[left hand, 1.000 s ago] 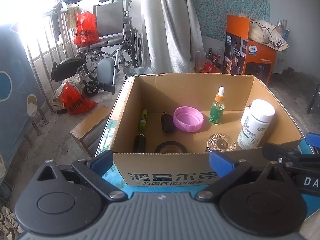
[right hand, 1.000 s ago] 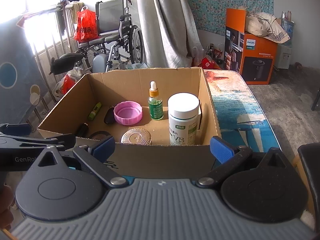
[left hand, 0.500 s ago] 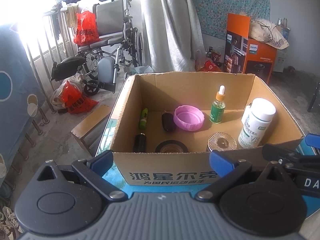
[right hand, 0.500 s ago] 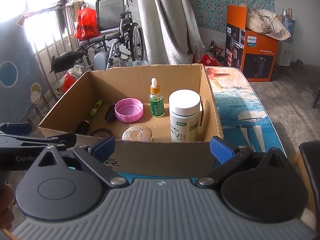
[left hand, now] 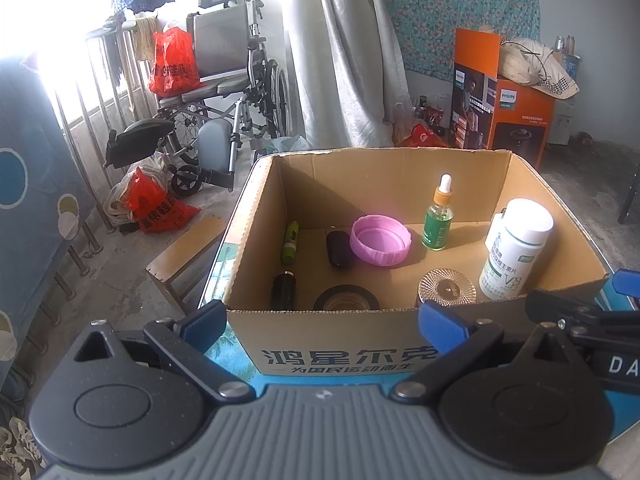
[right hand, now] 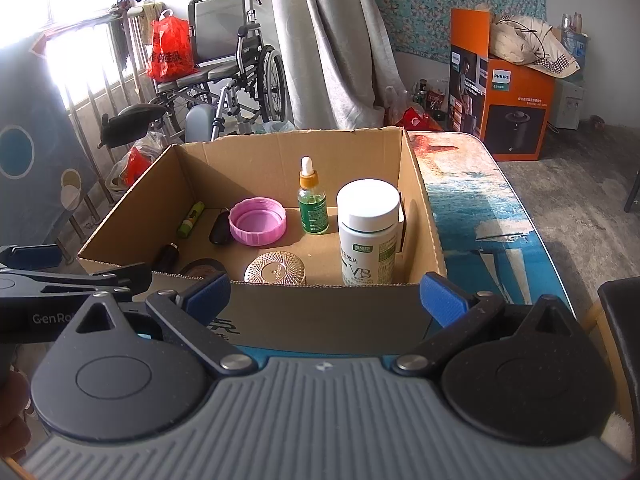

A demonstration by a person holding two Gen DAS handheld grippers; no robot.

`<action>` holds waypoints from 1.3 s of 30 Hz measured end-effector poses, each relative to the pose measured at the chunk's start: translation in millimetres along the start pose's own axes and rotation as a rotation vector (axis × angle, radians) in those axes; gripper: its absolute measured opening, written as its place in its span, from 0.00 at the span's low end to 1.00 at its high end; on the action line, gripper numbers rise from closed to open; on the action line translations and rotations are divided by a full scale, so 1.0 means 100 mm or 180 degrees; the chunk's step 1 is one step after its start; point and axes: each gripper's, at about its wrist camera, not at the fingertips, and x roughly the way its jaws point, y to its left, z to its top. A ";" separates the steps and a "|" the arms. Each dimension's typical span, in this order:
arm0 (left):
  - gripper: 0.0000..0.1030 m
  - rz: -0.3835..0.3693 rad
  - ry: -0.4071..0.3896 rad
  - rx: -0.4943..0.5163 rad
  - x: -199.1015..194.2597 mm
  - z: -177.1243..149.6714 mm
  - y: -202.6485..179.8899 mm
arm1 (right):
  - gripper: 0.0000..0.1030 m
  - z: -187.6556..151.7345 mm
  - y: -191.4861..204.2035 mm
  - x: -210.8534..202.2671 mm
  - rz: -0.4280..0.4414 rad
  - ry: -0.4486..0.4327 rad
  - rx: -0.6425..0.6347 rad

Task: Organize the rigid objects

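- At the near edge of the table (right hand: 492, 216), the left gripper (left hand: 320, 320) and right gripper (right hand: 326, 294) both hover spread wide, holding nothing, just short of the cardboard box (left hand: 340, 356).
- Just inside the front wall, the gold lid (right hand: 275, 271) and black tape roll (left hand: 346, 299) sit low; a reach could catch the rim and shove the box.
- Behind them, the tall white bottle (right hand: 369, 232) and further back the dropper bottle (right hand: 313, 206) look top-heavy; a sideways nudge might topple either onto the pink cap (right hand: 258, 221).

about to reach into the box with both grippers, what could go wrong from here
The tall white pill bottle stands upright beside the slim green dropper bottle; a reach past either may topple it. The left gripper and right gripper hover open, close together at the cardboard box's near wall, and could collide.
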 end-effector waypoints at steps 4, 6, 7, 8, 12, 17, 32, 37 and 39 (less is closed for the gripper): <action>1.00 -0.0005 0.0032 -0.0008 0.01 -0.01 0.01 | 0.99 -0.01 0.00 0.01 -0.0005 0.0017 0.0007; 1.00 -0.0006 0.0047 -0.0012 0.02 -0.01 0.01 | 0.99 -0.02 0.01 0.01 -0.0007 0.0024 0.0006; 1.00 -0.0009 0.0057 -0.0013 0.02 -0.01 0.01 | 0.99 -0.02 0.01 0.02 -0.0008 0.0030 0.0005; 1.00 -0.0011 0.0066 -0.0012 0.03 -0.01 0.01 | 0.99 -0.02 0.00 0.02 -0.0008 0.0035 0.0007; 1.00 -0.0016 0.0092 -0.0015 0.04 -0.01 0.00 | 0.99 -0.03 0.01 0.03 -0.0007 0.0055 0.0015; 1.00 -0.0020 0.0113 -0.0023 0.04 -0.02 0.00 | 0.99 -0.03 0.02 0.04 -0.0013 0.0062 0.0005; 1.00 -0.0023 0.0161 -0.0044 0.08 -0.03 0.00 | 0.99 -0.02 0.02 0.07 -0.0004 0.0086 -0.0003; 1.00 -0.0014 0.0189 -0.0051 0.11 -0.04 0.01 | 0.99 -0.02 0.01 0.11 -0.0002 0.0107 -0.0017; 1.00 -0.0012 0.0197 -0.0053 0.12 -0.04 0.01 | 0.99 -0.02 0.00 0.12 0.0004 0.0118 -0.0020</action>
